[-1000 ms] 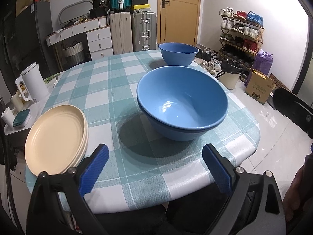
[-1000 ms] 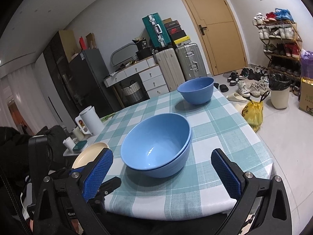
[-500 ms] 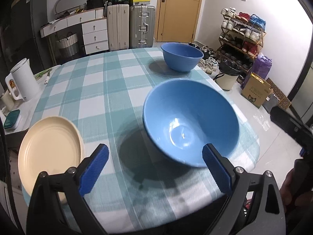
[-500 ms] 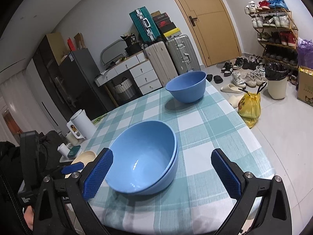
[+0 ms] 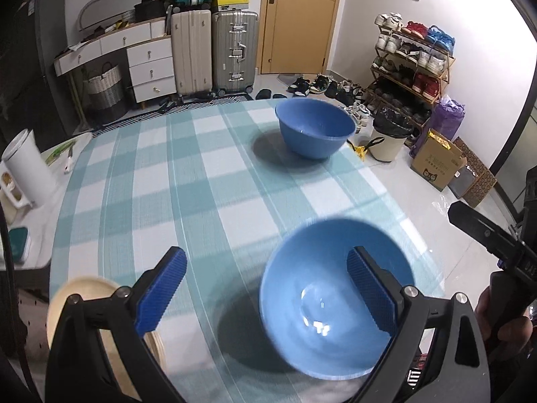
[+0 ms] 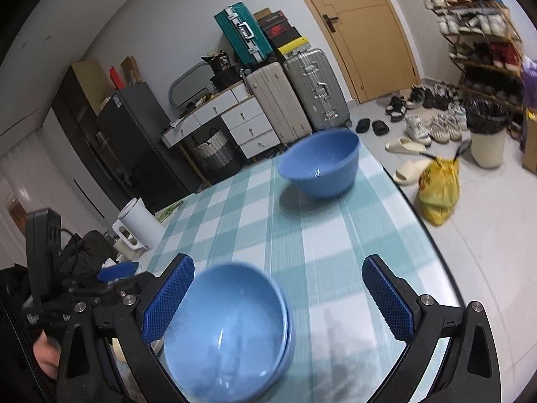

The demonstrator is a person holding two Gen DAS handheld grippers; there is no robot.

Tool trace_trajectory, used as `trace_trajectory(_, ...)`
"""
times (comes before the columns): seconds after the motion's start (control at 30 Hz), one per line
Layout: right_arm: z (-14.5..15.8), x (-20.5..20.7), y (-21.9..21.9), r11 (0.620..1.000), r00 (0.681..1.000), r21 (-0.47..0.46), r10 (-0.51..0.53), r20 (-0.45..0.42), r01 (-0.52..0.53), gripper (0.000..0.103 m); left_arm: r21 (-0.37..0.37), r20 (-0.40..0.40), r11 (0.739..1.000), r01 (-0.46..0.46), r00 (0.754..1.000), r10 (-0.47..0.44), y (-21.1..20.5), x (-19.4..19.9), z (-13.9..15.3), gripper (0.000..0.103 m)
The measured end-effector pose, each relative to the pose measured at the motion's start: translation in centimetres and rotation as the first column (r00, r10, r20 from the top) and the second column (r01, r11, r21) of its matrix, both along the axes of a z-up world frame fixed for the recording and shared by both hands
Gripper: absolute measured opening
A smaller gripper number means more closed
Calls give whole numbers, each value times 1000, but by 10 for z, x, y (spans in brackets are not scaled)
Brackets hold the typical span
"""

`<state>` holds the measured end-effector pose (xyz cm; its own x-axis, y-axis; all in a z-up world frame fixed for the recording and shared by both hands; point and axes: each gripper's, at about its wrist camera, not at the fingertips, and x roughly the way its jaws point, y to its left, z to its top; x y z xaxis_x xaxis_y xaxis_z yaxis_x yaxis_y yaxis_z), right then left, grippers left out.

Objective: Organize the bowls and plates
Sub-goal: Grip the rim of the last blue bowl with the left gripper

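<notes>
Two nested blue bowls (image 5: pixel 322 319) stand near the front of the checked table (image 5: pixel 201 184). My left gripper (image 5: pixel 266 268) hovers open above them, and its right finger overlaps the stack's rim in the view. A single blue bowl (image 5: pixel 315 131) sits at the far side. Cream plates (image 5: pixel 80 288) lie stacked at the front left, partly behind my left finger. In the right wrist view the nested bowls (image 6: pixel 228 322) are low and left, by the left finger of my open right gripper (image 6: pixel 278 263). The single bowl (image 6: pixel 319 164) is farther ahead. Neither gripper holds anything.
A white kettle (image 5: pixel 27 168) and small items stand on a side surface left of the table. Its rounded right edge (image 6: pixel 433 245) drops to the floor, where a yellow bag (image 6: pixel 436 188), a bin (image 6: pixel 486 144) and shoes lie. Suitcases (image 5: pixel 214 53) line the back wall.
Both grippers have risen and moved forward over the table. The nested bowls now sit lower and closer in both views; the far bowl looks nearer. The bowls and plates have not moved.
</notes>
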<state>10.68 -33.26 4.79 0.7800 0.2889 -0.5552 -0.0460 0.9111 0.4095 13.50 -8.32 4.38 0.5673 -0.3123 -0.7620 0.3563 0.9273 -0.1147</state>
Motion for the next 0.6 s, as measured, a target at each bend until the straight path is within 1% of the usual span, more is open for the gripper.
trace_trajectory(0.03,6,6,-3,1000,1000,0,3,10,-3,102,-10,-20,1000,10,1000,-10,0,7,3,97)
trace_trajectory(0.07,10,12,-6,1000,1000,-4,3,17,-3,102,-39,-68,998,48,996,-50,0,18,8,97)
trace_trajectory(0.1,15,22,-11,1000,1000,-16,-4,24,5,102,-64,-100,995,75,992,-81,-1,26,13,97)
trace_trajectory(0.13,18,28,-14,1000,1000,-28,-10,26,11,102,-76,-114,993,87,989,-95,-3,34,18,97)
trace_trajectory(0.2,25,45,-22,998,999,-62,-22,23,23,102,-65,-116,994,92,988,-99,-7,52,31,97)
trace_trajectory(0.3,31,70,-32,997,1000,-75,-22,6,23,102,-53,-121,993,108,986,-114,-17,73,44,97)
trace_trajectory(0.37,32,89,-41,998,1000,-58,-25,-12,24,102,-63,-160,986,151,974,-160,-30,89,48,97)
trace_trajectory(0.43,28,109,-51,997,998,-59,-48,-49,45,102,-94,-178,984,149,970,-164,-41,106,53,97)
trace_trajectory(0.5,19,131,-66,994,990,-73,-92,-103,85,102,-68,-183,986,155,969,-165,-53,123,53,97)
trace_trajectory(0.53,14,140,-72,993,986,-64,-103,-130,96,102,-39,-182,989,142,972,-147,-61,134,51,97)
trace_trajectory(0.6,6,158,-84,994,977,-40,-106,-182,101,102,14,-203,990,139,970,-134,-75,155,43,97)
